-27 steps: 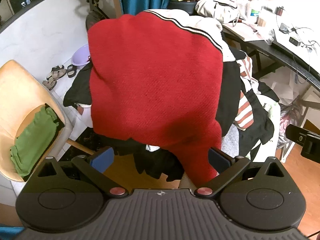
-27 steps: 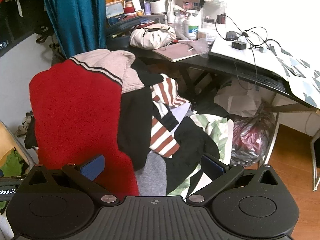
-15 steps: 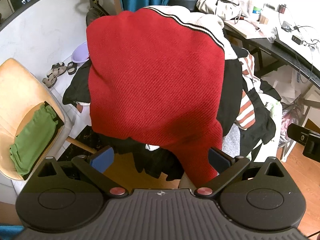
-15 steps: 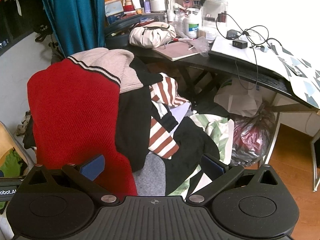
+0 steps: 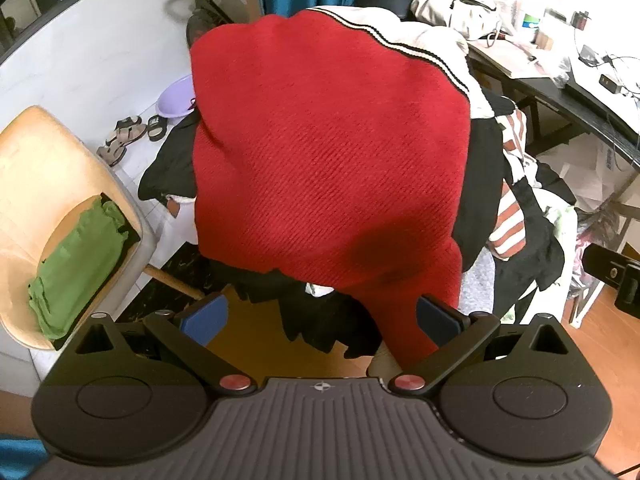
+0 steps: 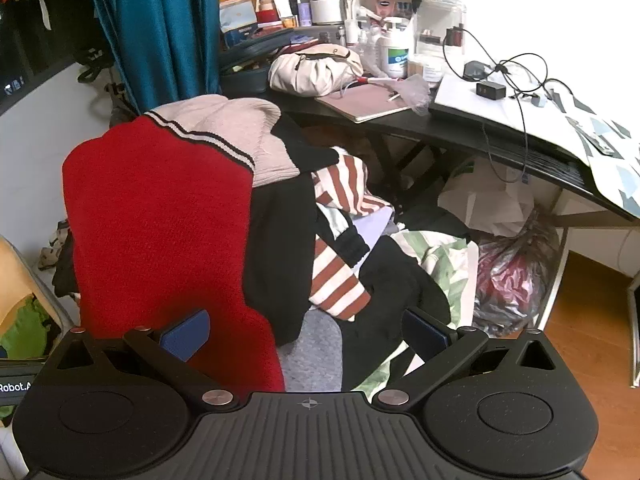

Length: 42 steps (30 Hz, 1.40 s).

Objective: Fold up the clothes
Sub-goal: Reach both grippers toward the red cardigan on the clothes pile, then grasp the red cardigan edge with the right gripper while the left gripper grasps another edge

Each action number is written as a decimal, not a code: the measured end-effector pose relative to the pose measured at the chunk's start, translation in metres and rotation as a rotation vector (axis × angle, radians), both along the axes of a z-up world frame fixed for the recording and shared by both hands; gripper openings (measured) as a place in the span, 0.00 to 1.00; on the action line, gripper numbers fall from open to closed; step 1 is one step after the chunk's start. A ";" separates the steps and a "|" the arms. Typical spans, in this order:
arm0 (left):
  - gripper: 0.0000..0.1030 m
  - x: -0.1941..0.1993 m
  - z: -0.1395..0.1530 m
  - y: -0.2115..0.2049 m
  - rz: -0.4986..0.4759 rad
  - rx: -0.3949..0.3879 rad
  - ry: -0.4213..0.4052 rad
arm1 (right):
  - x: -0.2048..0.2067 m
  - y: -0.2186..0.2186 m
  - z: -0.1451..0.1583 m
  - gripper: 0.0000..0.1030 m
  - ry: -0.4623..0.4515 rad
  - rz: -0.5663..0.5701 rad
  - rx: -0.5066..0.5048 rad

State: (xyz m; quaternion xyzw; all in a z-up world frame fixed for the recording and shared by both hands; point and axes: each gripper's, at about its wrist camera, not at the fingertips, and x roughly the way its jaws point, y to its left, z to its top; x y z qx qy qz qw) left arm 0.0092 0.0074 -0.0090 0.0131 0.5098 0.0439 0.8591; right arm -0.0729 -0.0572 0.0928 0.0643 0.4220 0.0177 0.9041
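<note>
The red knit sweater (image 5: pixel 328 152) lies draped over the top of a heaped clothes pile (image 6: pixel 344 264), filling the centre of the left wrist view from 12 o'clock down to about 5 o'clock, where one hanging end of it drops beside the inner face of the gripper's right-side finger. A beige knit garment (image 6: pixel 240 128) with dark stripes borders the sweater's upper edge, and a red-and-white striped garment (image 6: pixel 340 280) lies in the pile at the sweater's 3 o'clock. The left gripper (image 5: pixel 320 316) is spread wide, with its blue pads (image 5: pixel 204 316) well apart and nothing clamped between them. The right gripper (image 6: pixel 308 330) is likewise spread wide and grips nothing; the sweater sits at its 10 o'clock and the mixed dark clothing directly ahead. In the left wrist view, a green garment (image 5: pixel 76 264) lies on a wooden chair (image 5: pixel 48 152) at 9 o'clock. In the right wrist view, a cluttered desk (image 6: pixel 460 136) runs from 12 to 3 o'clock, with a teal curtain (image 6: pixel 160 28) at 11 o'clock.
</note>
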 end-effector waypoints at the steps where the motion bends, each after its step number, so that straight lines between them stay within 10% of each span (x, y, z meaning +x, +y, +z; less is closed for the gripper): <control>1: 0.99 0.000 0.000 0.001 0.004 -0.001 0.001 | 0.000 0.000 0.000 0.99 0.000 0.000 0.000; 17: 0.99 -0.001 0.004 0.041 0.151 -0.144 -0.044 | -0.002 0.002 0.006 0.99 -0.074 0.009 -0.009; 26: 0.99 -0.012 0.002 0.053 0.136 -0.035 -0.155 | 0.000 0.039 0.003 0.99 -0.243 0.117 -0.202; 42: 0.99 0.014 -0.031 0.145 0.076 0.017 -0.125 | 0.009 0.143 -0.101 0.99 -0.192 0.340 -0.370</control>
